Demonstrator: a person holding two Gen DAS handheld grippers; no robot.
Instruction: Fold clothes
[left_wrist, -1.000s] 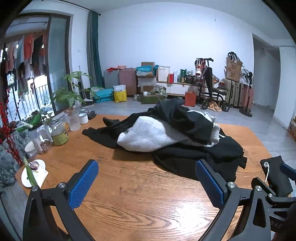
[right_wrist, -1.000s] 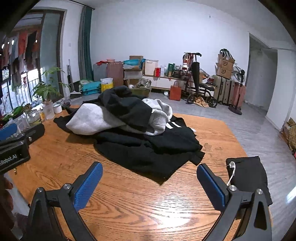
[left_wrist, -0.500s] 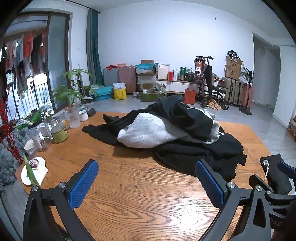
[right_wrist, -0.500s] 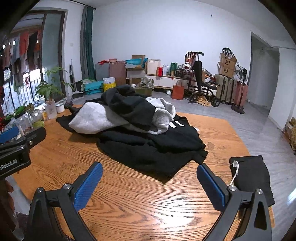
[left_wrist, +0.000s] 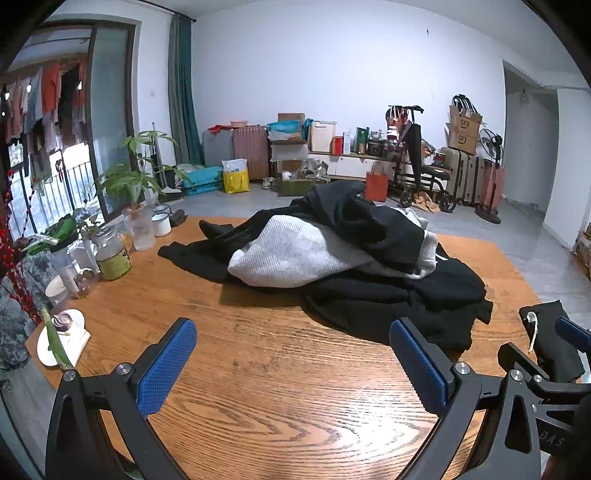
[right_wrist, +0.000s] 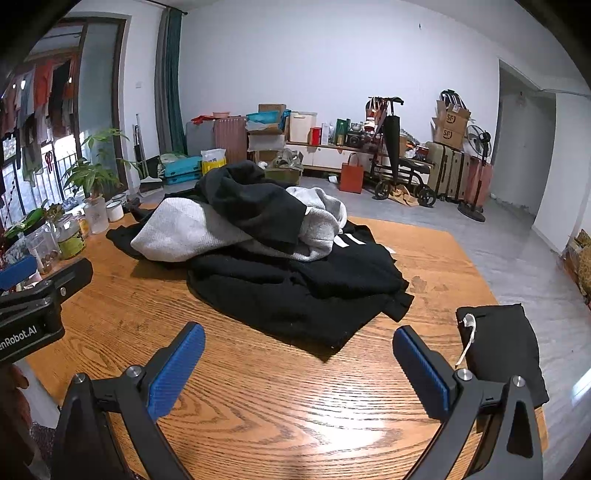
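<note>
Both tongs, the left tongs (left_wrist: 291, 363) and the right tongs (right_wrist: 299, 365), are wide open and hold nothing. The pile of clothes (right_wrist: 266, 254) sits mid-tabletop (right_wrist: 295, 413), looking a little farther away than a moment ago, so folding has not begun.

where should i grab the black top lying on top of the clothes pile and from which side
Take the black top at its loose lower edge, the flap hanging over the grey sweater on the near right. Come in from the front with the right gripper, open now and nearest. That edge lies free with nothing over it, so it should lift off without dragging the garments underneath.
</note>
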